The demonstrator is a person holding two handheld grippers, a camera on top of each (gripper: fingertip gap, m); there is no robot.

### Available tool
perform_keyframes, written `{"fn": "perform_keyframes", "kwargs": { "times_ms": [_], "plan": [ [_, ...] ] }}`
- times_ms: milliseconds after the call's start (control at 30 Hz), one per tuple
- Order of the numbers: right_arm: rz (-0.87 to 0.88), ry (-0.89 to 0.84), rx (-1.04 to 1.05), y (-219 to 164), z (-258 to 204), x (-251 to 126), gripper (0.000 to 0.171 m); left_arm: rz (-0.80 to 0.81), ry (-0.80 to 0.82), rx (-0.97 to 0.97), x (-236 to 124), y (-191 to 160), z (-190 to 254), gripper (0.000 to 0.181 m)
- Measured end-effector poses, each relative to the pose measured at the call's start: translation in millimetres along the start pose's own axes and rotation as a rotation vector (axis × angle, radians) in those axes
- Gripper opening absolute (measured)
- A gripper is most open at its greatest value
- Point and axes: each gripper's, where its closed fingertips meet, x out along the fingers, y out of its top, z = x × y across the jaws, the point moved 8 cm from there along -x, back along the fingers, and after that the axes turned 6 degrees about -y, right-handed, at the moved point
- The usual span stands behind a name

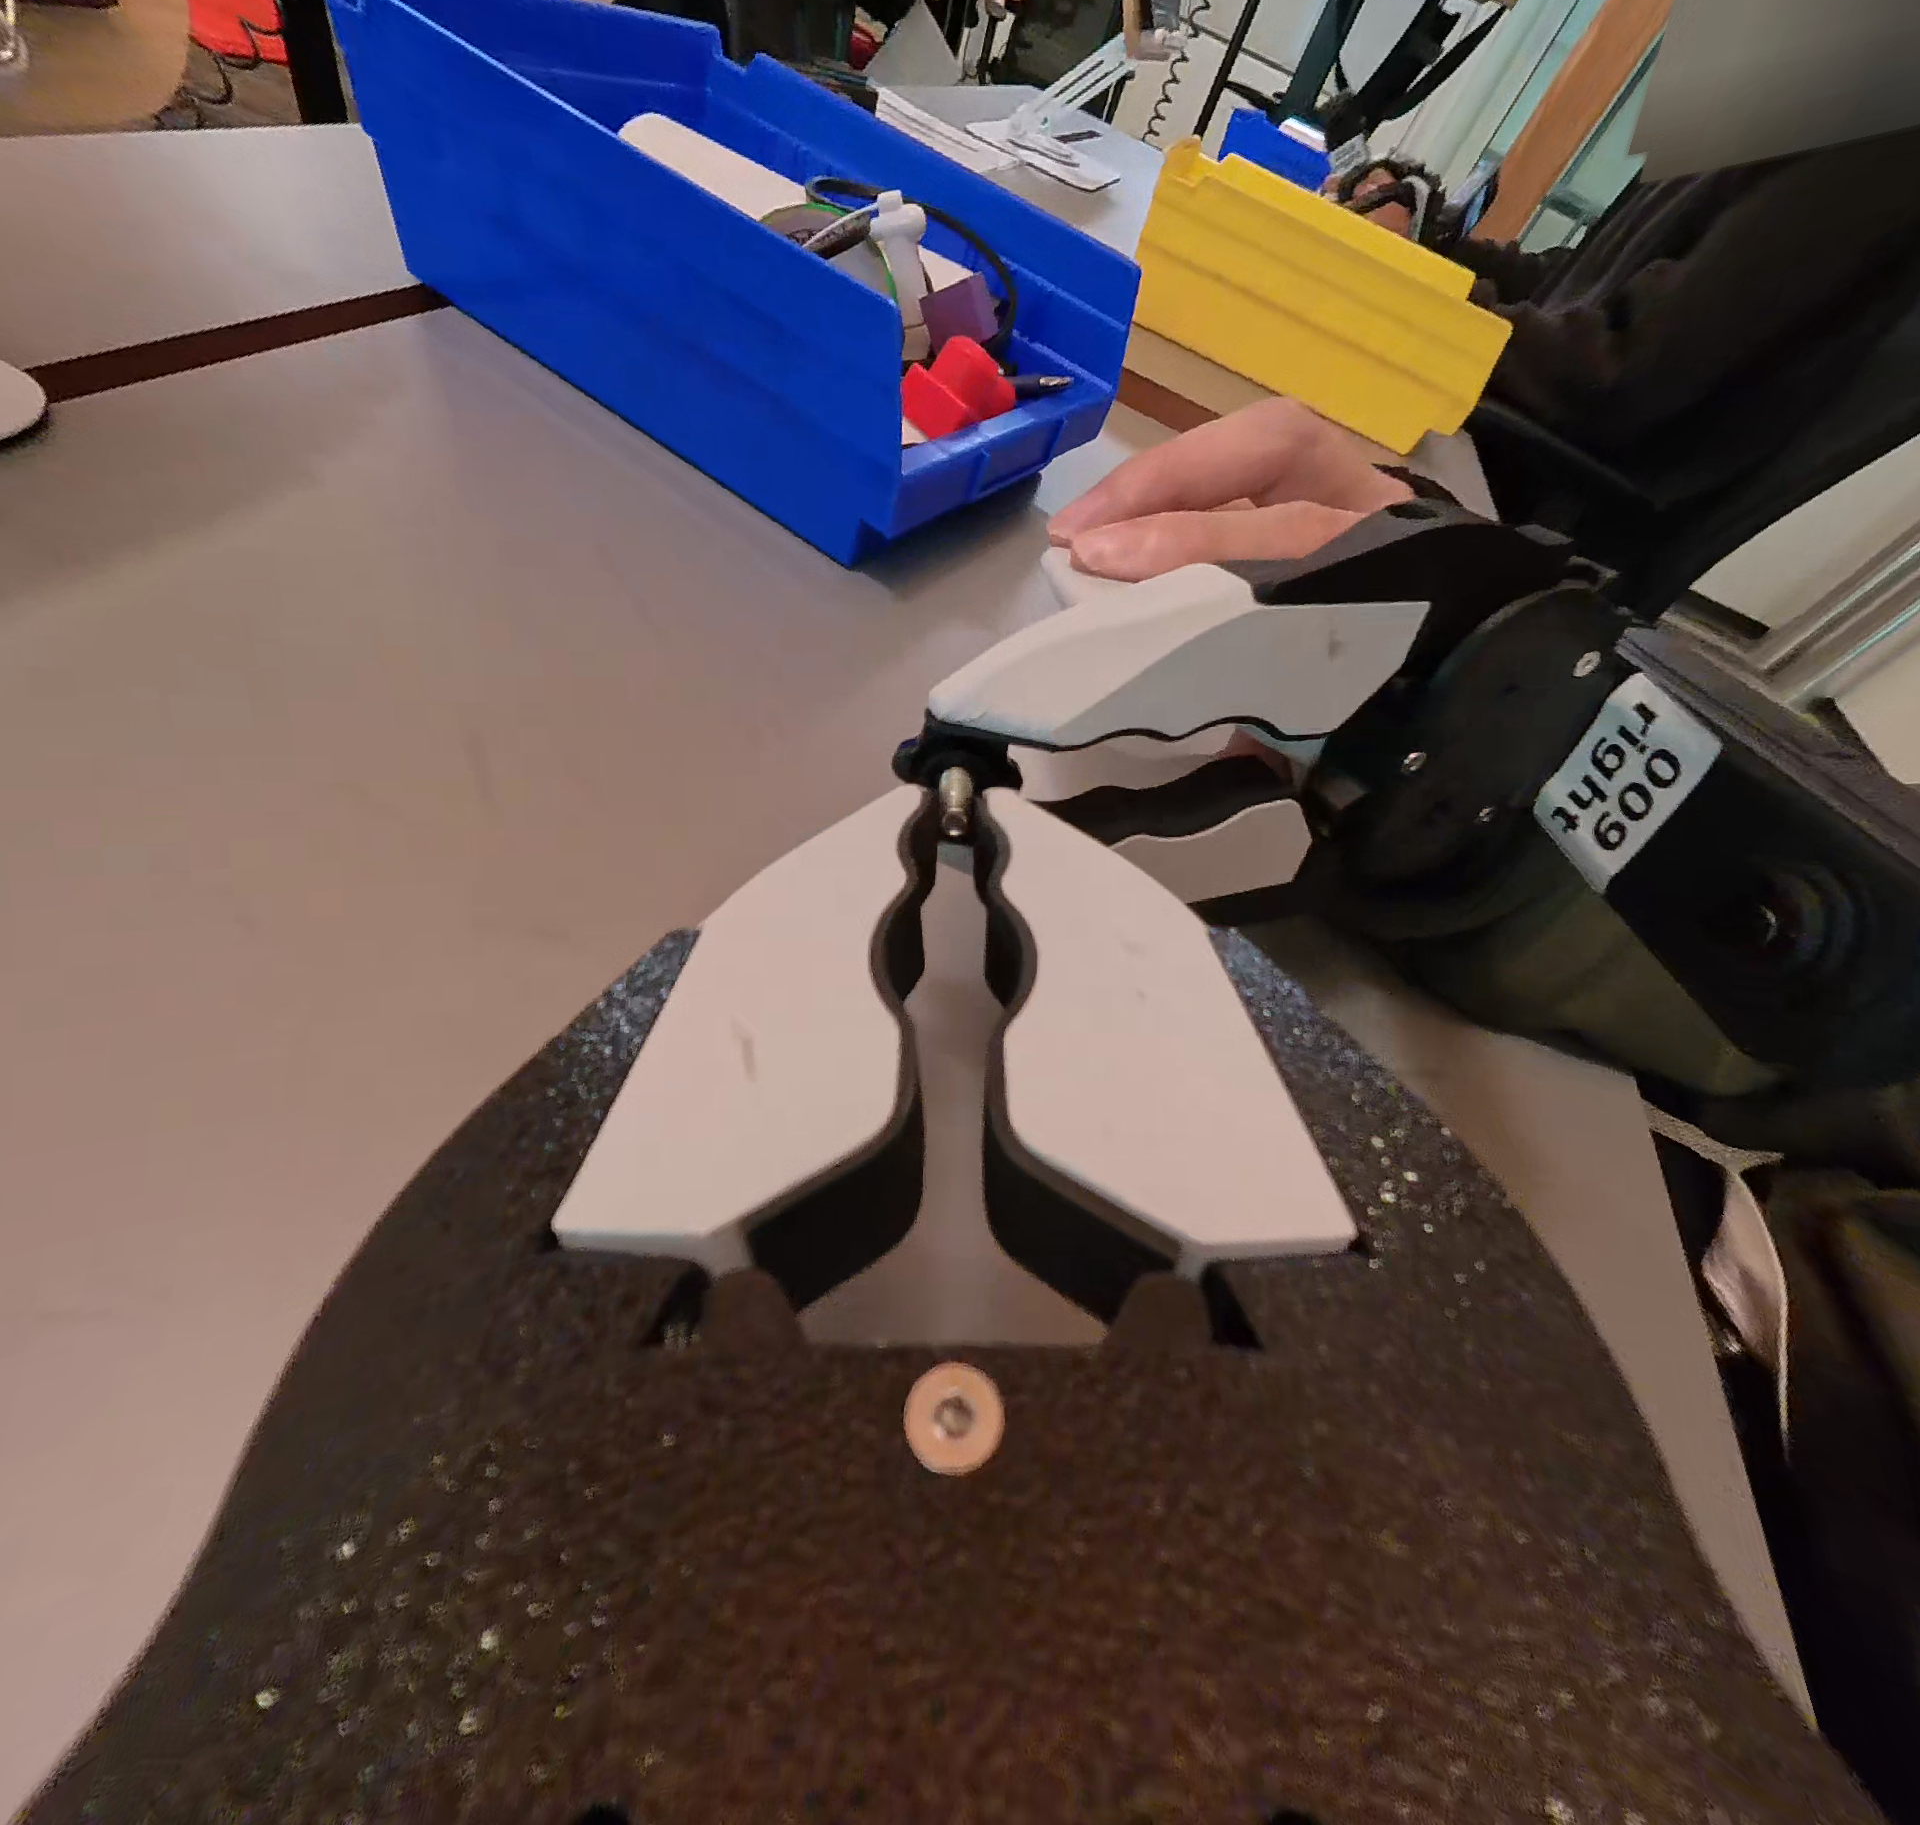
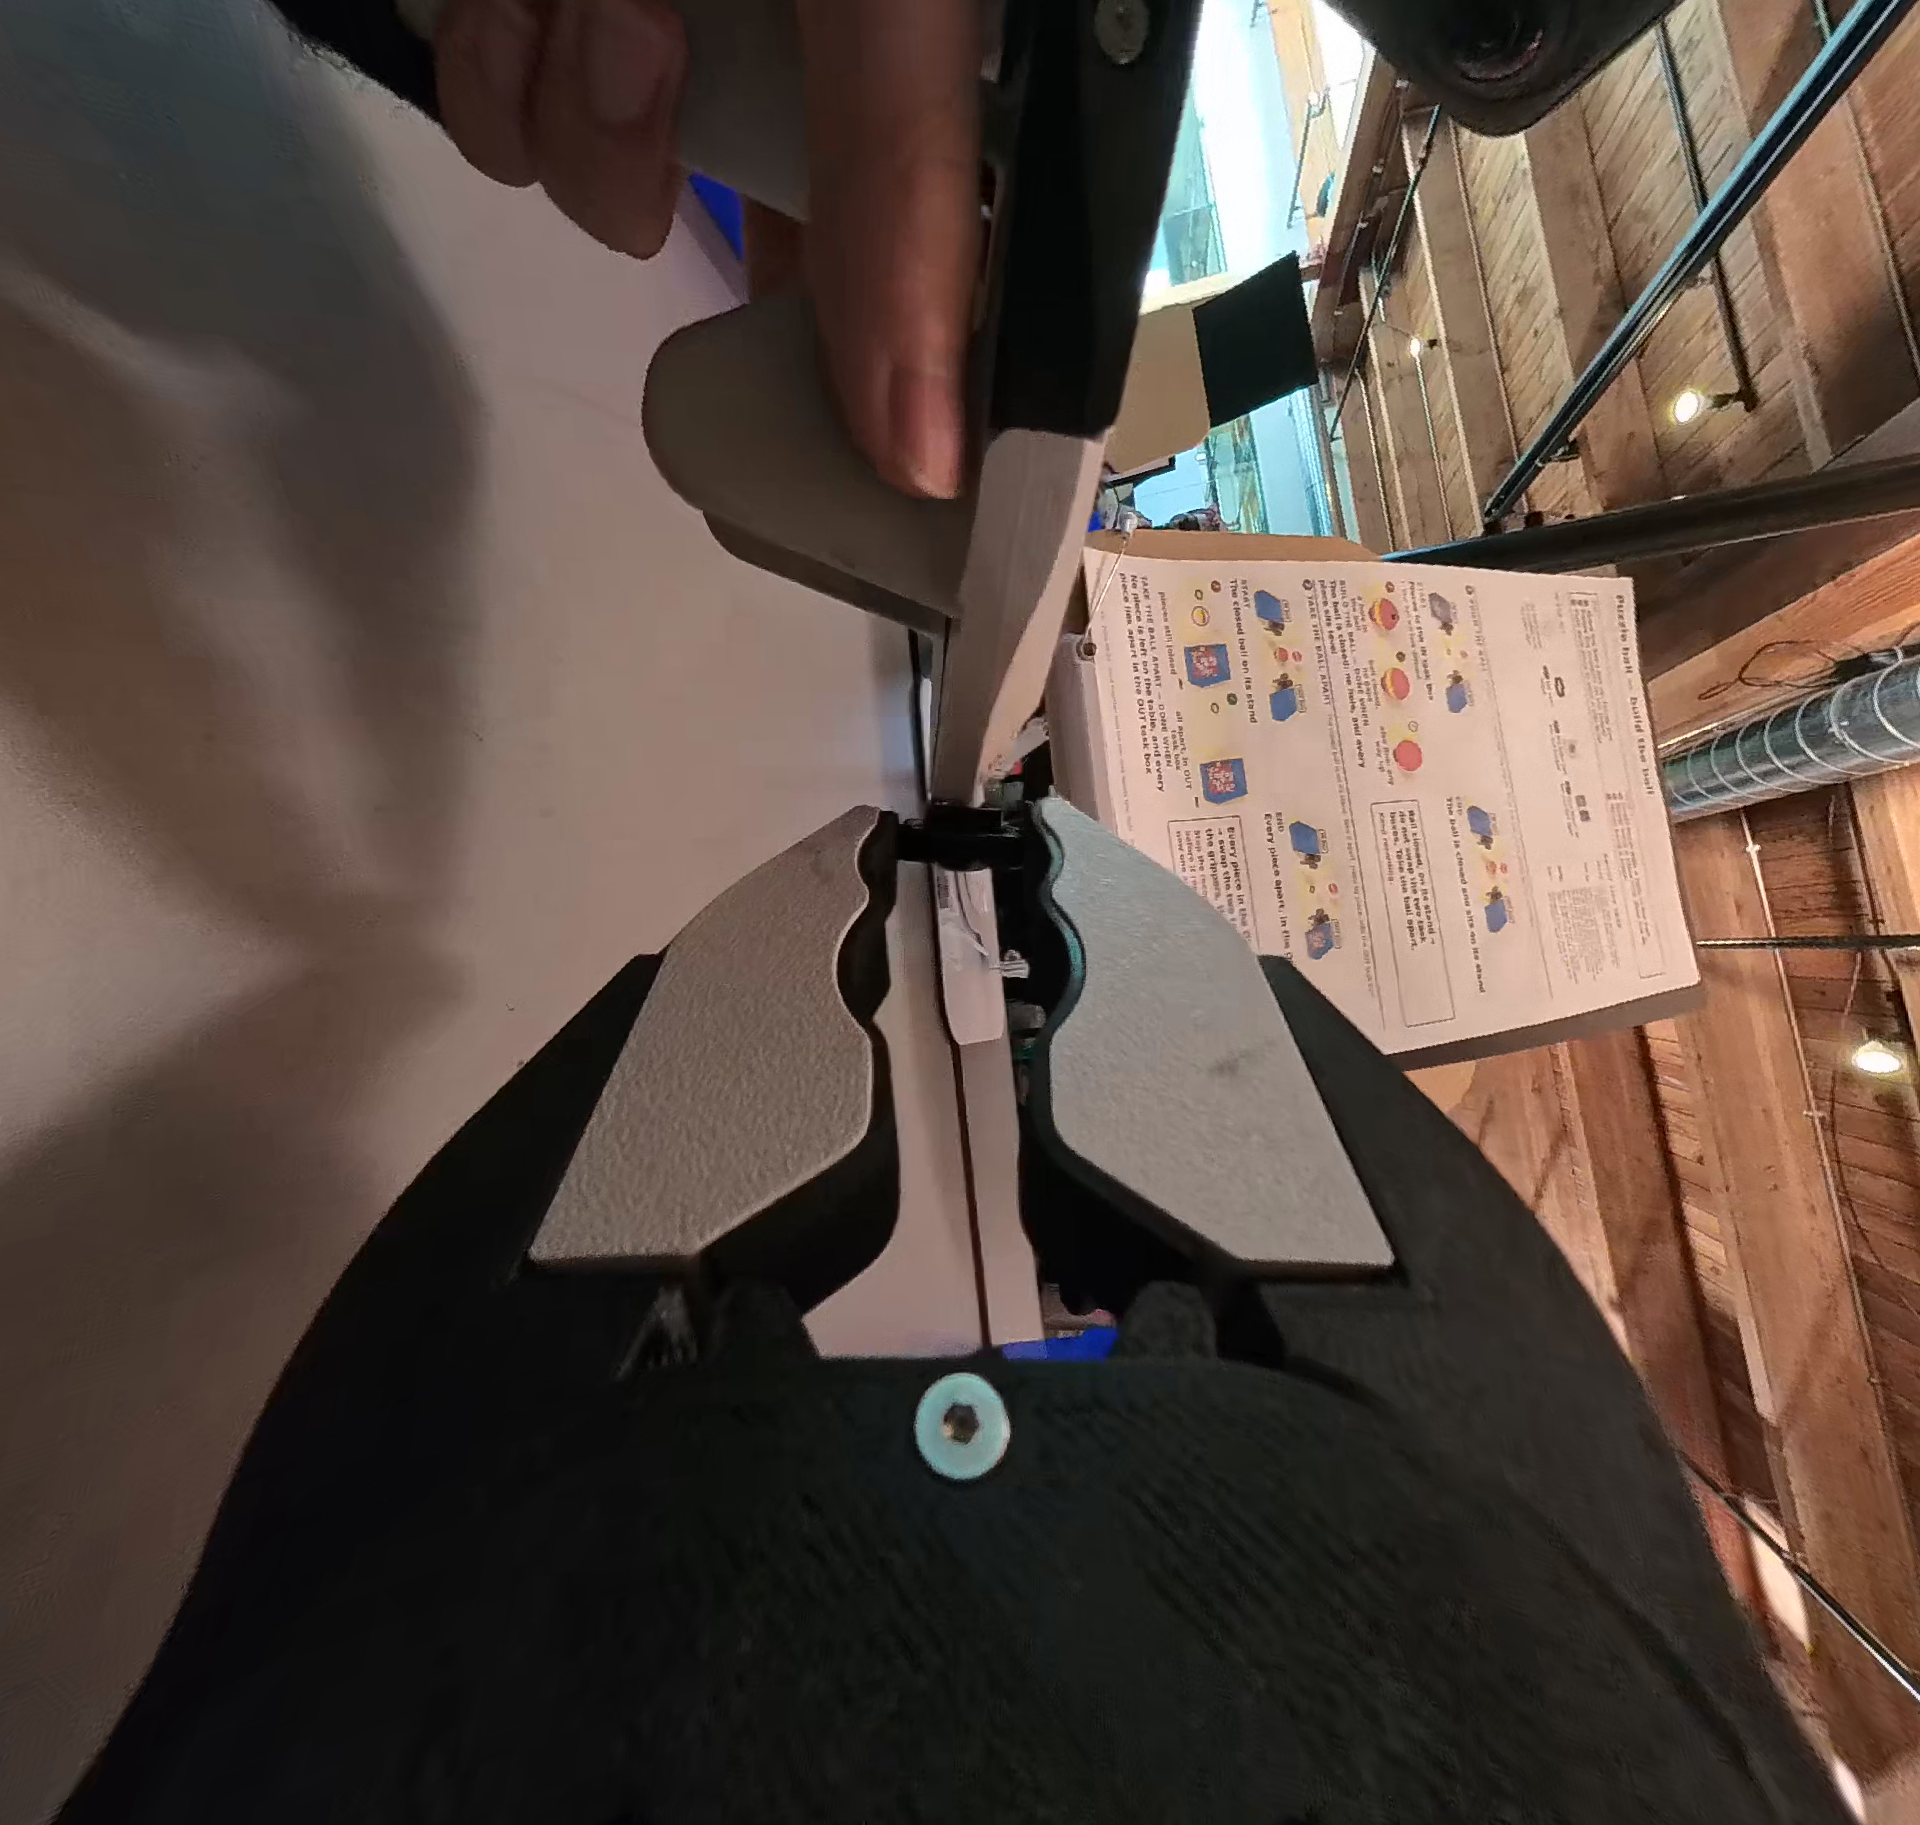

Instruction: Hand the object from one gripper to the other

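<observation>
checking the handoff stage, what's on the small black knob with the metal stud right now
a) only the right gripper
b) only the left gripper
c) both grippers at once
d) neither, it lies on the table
c: the left gripper pinches the metal stud end while the right gripper clamps the black head of the small knob, above the grey table.

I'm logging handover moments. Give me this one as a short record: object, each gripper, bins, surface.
object: small black knob with a metal screw, held above the table
right gripper: shut on the knob's black head
left gripper: fingertips around the screw shaft; grip unclear
blue bin: on the table, holds red blocks, a purple block, cable, white parts
yellow bin: behind it, contents hidden
surface: grey table
</observation>
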Motion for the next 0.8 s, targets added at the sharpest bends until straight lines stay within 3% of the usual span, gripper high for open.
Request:
{"fn": "perform_keyframes", "kwargs": {
  "times_ms": [200,300,433,533,700,800],
  "plan": [
    [0.032,-0.001,0.188,-1.1,2.4,-0.7,0.023,0.029,-0.038,-0.028,-2.8,1.8,-0.2,0.005],
    [0.109,-0.031,0.400,-3.2,11.9,-4.9,0.042,0.145,-0.163,-0.192,-9.1,5.1,-3.2,0.005],
    [0.297,0.015,0.707,-1.9,22.0,-12.7,0.048,0.267,-0.397,-0.362,-15.6,6.4,-5.7,0.005],
    [0.389,0.135,1.111,-4.3,29.2,-11.4,0.052,0.359,-0.454,-0.266,-20.1,9.1,-4.0,0.005],
    [0.408,0.613,1.993,-23.7,21.1,5.8,0.067,0.289,-0.263,0.223,-27.6,7.5,3.4,0.005],
    [0.545,0.811,2.350,-28.6,13.6,8.7,0.046,0.271,-0.185,0.425,-30.1,6.9,7.5,0.005]
  ]
}}
